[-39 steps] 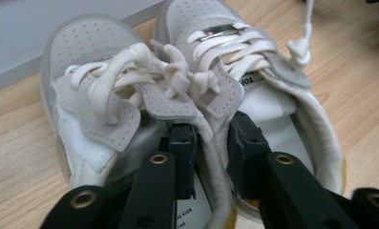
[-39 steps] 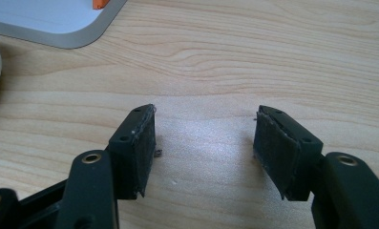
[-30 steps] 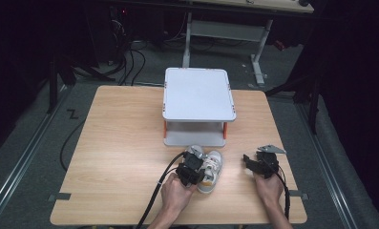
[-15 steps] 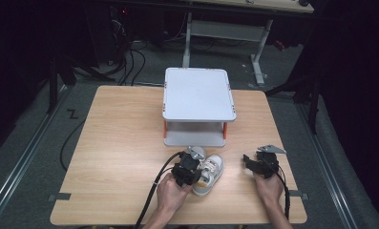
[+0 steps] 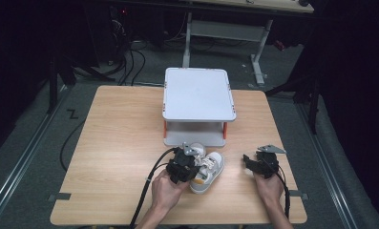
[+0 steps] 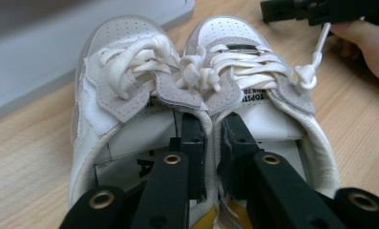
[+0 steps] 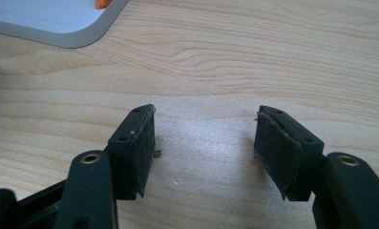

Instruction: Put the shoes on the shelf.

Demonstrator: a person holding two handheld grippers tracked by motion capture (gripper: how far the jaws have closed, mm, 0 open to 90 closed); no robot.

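The left gripper (image 5: 189,164) is clamped on a pair of small white sneakers (image 5: 207,171). In the left gripper view its two fingers (image 6: 193,143) pinch the touching inner collars of both shoes together, one finger inside each shoe opening. Over the last sec the fingers have been closing a bit further, w/ the collars between them. The sneakers (image 6: 201,86) sit side by side, toes pointing away from the gripper, grey suede patches and white laces up top. The left shoe's toe is right by the edge of the grey shelf stand (image 6: 58,52).

In the high view the pair is near the table (image 5: 120,143) front edge, just in front of the white two-tier stand (image 5: 197,93), approx. centre-right. It can't be told whether the soles touch the wood.

The right gripper (image 5: 258,162) is off to the right of the shoes, well apart. In the right gripper view its fingers (image 7: 134,152) stand wide w/ nothing between, bare wood below. A corner of the stand's lower tray (image 7: 58,24) shows at the top left.
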